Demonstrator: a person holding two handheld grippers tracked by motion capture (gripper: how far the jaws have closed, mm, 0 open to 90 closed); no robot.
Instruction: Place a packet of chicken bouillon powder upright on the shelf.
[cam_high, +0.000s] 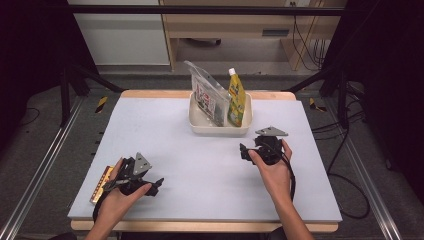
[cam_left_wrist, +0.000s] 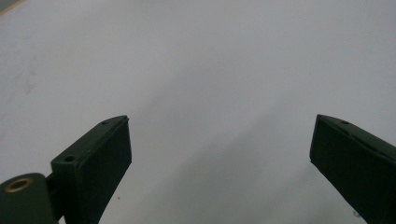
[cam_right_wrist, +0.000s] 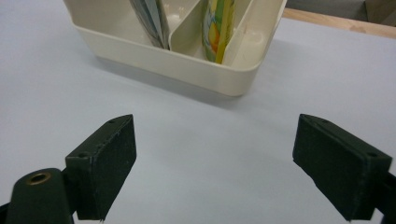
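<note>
We see the cream plastic tub (cam_right_wrist: 187, 60) at twelve o'clock from our right gripper (cam_right_wrist: 215, 163), apart from its widely spread jaws, with nothing between them. Inside the tub stand a yellow squeeze pouch (cam_right_wrist: 217, 28) and a clear bag (cam_high: 207, 95). Our left gripper (cam_left_wrist: 219, 158) gapes empty over the pale grey table mat (cam_left_wrist: 210, 70).

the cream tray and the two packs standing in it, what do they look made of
Cream tray: looks like moulded plastic, smooth with a slight sheen, with rounded rim and dividers. Clear pouch: probably thin plastic film, see-through and glossy. Yellow pouch: seemingly flexible printed plastic, shiny, with a white cap.
</note>
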